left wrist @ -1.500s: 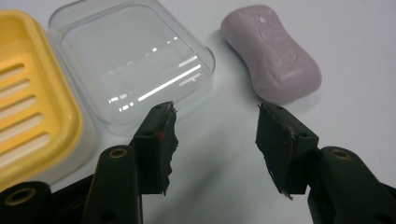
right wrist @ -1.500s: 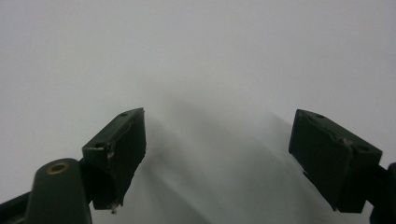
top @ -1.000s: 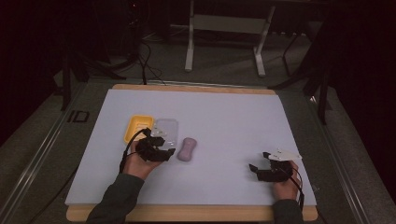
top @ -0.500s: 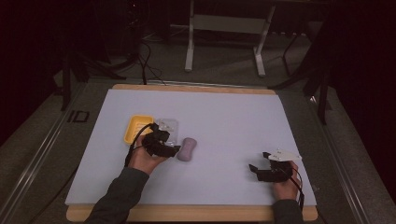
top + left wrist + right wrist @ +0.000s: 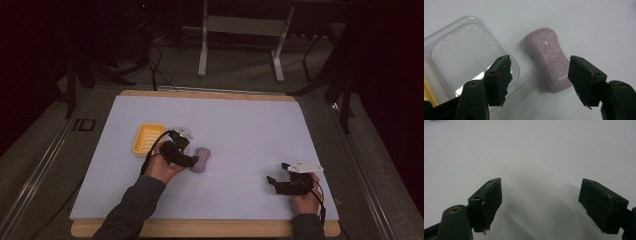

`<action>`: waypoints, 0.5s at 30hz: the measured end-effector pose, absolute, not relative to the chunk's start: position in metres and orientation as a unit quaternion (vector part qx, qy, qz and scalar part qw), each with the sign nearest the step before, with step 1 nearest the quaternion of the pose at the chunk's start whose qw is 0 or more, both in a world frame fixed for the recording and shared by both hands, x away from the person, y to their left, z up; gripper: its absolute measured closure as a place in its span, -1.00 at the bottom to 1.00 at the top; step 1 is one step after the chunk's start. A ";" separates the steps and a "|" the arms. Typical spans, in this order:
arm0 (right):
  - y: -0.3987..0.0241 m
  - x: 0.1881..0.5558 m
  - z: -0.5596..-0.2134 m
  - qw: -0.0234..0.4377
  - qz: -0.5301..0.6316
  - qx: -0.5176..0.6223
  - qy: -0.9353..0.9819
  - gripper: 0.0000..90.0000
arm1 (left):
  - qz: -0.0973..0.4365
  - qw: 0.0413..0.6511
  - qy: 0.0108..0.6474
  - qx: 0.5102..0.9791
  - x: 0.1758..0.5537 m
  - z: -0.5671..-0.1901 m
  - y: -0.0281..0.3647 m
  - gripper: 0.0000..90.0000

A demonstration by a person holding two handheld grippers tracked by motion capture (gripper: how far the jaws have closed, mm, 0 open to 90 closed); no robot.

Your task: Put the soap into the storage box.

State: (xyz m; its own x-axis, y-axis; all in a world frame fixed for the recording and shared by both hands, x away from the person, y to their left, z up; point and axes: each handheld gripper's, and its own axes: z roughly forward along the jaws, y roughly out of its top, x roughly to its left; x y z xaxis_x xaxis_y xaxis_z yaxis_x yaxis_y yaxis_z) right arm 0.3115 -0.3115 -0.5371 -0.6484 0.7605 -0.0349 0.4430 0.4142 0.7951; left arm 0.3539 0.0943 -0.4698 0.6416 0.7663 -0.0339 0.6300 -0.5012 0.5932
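A pale purple bar of soap (image 5: 202, 160) (image 5: 550, 67) lies flat on the white table sheet (image 5: 240, 130), left of centre. My left gripper (image 5: 190, 161) (image 5: 539, 77) hovers over the soap's near end, open, its jaws standing either side of the bar without touching it. A clear plastic lid (image 5: 466, 60) lies just left of the soap, and a yellow soap dish (image 5: 147, 138) sits beyond it. My right gripper (image 5: 274, 181) (image 5: 540, 205) rests low at the table's front right, open over bare sheet, with nothing between its jaws.
The wooden table edge (image 5: 200, 229) runs along the front. A metal stand (image 5: 240, 30) and cables (image 5: 152, 60) sit on the floor behind the table.
My left gripper has shifted right, from over the clear lid toward the soap. The right gripper has stayed put.
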 end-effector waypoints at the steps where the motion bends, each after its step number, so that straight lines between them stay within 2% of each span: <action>1: -0.311 0.312 -0.537 0.200 0.396 0.368 0.817 -0.59 | 0.119 0.285 0.405 0.861 0.355 -0.470 0.091 -0.23; 15: -0.311 0.312 -0.537 0.201 0.396 0.367 0.817 -0.59 | 0.105 0.267 0.408 0.867 0.366 -0.470 0.077 -0.34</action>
State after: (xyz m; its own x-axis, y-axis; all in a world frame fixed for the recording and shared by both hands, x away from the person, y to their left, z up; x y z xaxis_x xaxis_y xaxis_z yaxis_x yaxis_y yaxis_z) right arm 0.3115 -0.3113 -0.5372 -0.6490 0.7598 -0.0376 0.4413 0.4163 0.7950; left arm 0.3660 0.0767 -0.4701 0.6443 0.7639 -0.0353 0.6514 -0.5241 0.5487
